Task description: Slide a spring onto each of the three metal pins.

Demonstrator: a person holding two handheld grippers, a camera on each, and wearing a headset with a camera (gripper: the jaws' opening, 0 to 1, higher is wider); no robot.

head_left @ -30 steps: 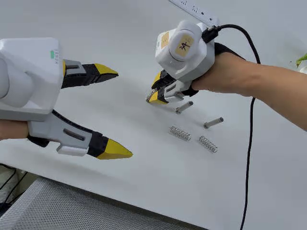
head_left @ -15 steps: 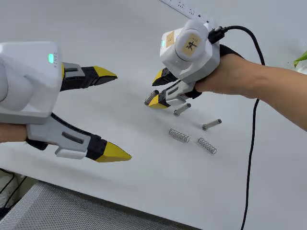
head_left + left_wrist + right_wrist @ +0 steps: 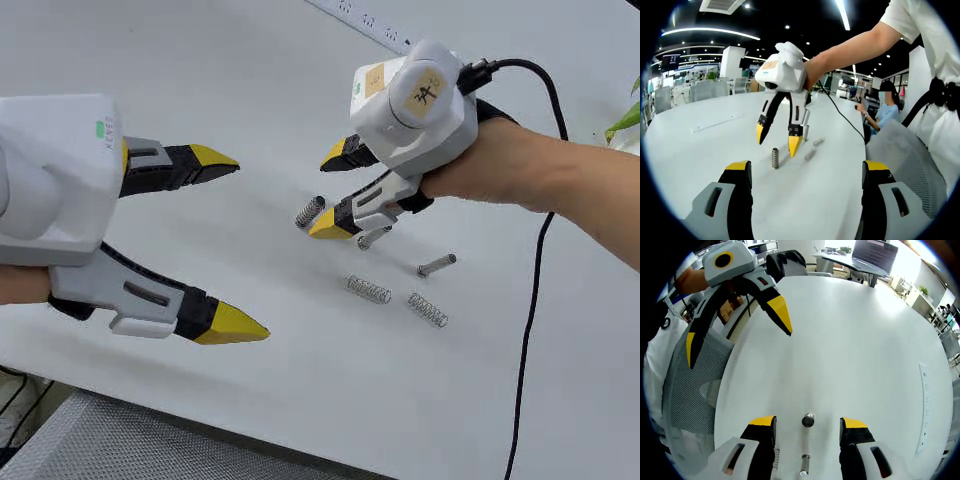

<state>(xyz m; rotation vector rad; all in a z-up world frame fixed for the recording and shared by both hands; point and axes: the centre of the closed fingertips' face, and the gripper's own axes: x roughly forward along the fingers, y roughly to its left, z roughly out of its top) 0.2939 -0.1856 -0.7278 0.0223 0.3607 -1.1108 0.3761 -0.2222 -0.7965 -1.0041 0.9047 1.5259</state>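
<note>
"While the sprung pin (image 3: 310, 211) stands upright on the counter (image 3: 250, 90), where's the rest?"

"Near pin (image 3: 373, 237) and far pin (image 3: 436, 265) lie flat at its four o'clock, loose springs (image 3: 368, 289) at five."

"The jaws?"

"Right gripper (image 3: 330, 190): jaws parted, empty, tips just beside the sprung pin at two o'clock. Left gripper (image 3: 250, 245): jaws spread wide at eight o'clock, holding nothing."

In the head view, the white table (image 3: 250, 100) is looked at from above. The left gripper view is set low, near the surface, and is faced across at the right gripper (image 3: 776, 144). The right gripper view is pointed steeply down, close. The upright spring-covered pin (image 3: 808, 420) is shared by all three.
</note>
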